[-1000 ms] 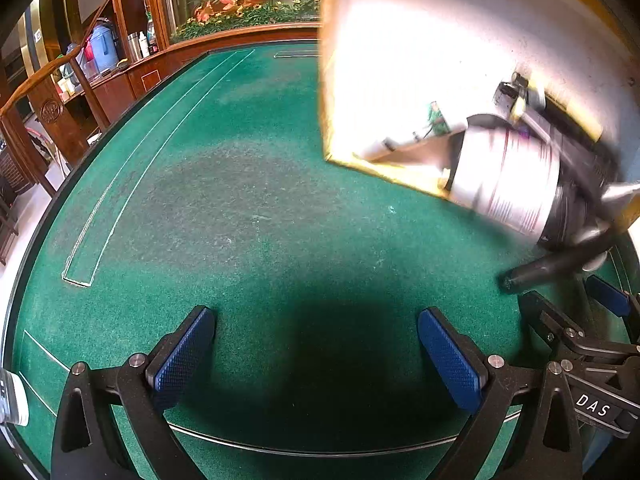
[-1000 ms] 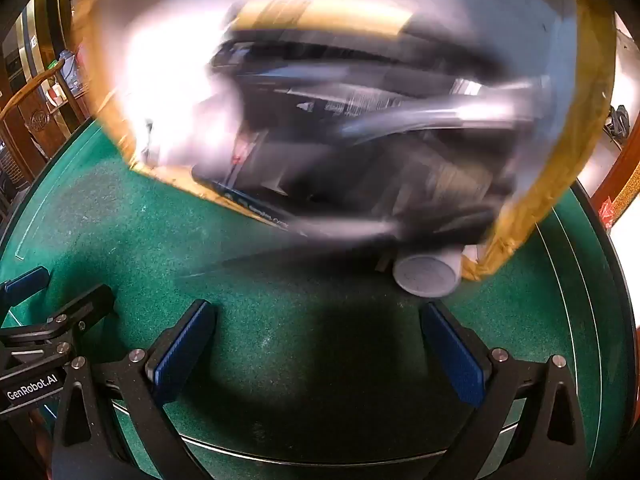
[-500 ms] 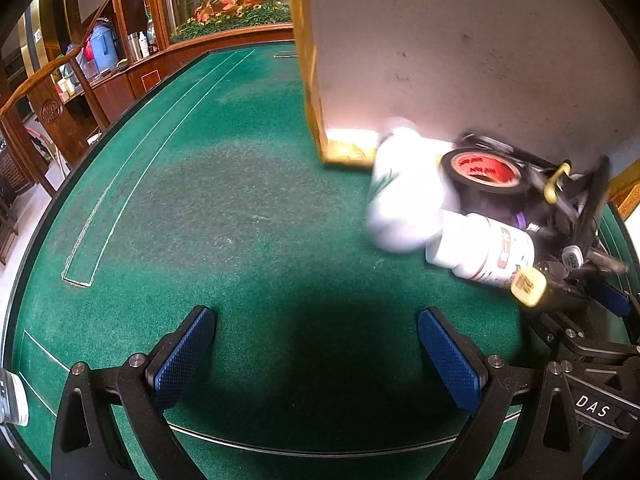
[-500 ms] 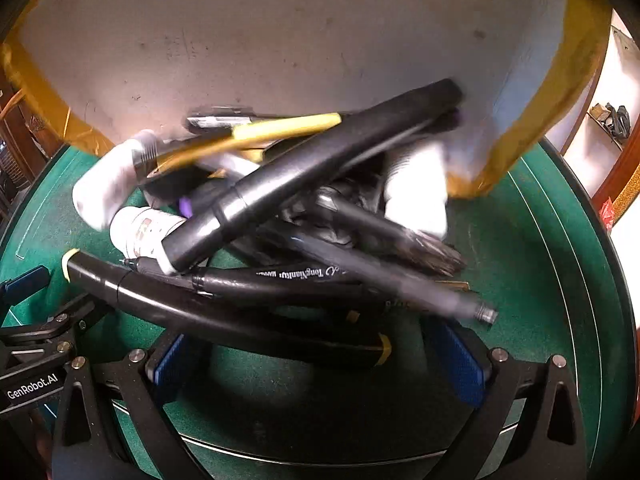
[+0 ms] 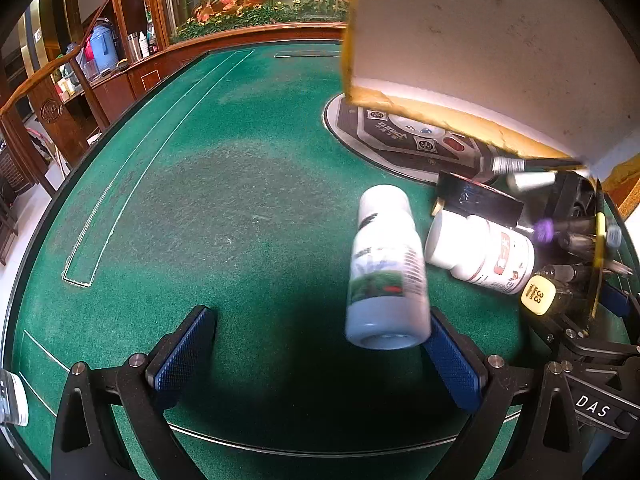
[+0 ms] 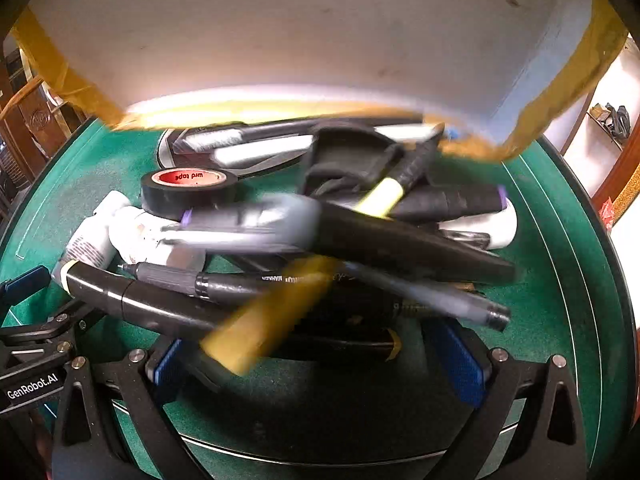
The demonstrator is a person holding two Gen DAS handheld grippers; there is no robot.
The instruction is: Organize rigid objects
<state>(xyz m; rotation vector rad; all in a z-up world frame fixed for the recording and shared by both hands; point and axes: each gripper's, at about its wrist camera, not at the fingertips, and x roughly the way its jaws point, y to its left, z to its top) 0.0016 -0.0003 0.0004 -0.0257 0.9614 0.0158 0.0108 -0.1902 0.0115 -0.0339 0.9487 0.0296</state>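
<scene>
A white box with yellow-taped edges (image 5: 492, 40) hangs tilted above the green felt-covered counter (image 5: 208, 208), its open rim facing down over a heap of rigid objects. In the left wrist view, a white plastic bottle with a green-and-white label (image 5: 386, 272) lies blurred on the felt, its base just beside the right blue pad of the left hand-held gripper (image 5: 320, 354); whether it touches the pad cannot be told. That gripper's fingers are spread wide with nothing between them. Just right of this bottle lies a second white bottle with a red-marked label (image 5: 480, 250), touching a roll of black electrical tape (image 5: 478, 200) behind it. A yellow marker cap printed "33" (image 5: 538, 295) sits at the near edge of the heap. A round black-and-silver inlaid panel (image 5: 400, 136) is set into the felt under the box.

In the right wrist view, the box (image 6: 312, 36) fills the upper frame. Below it black marker pens (image 6: 400, 240) lie crossed over one another, with a blurred yellow-ended marker (image 6: 264, 320) nearest the camera. The tape roll (image 6: 188, 194), its core red, stands at the pile's left, beside the white bottles. The right hand-held gripper (image 6: 316, 368) is spread wide, its blue pads either side of the pile's near edge, gripping nothing.
</scene>
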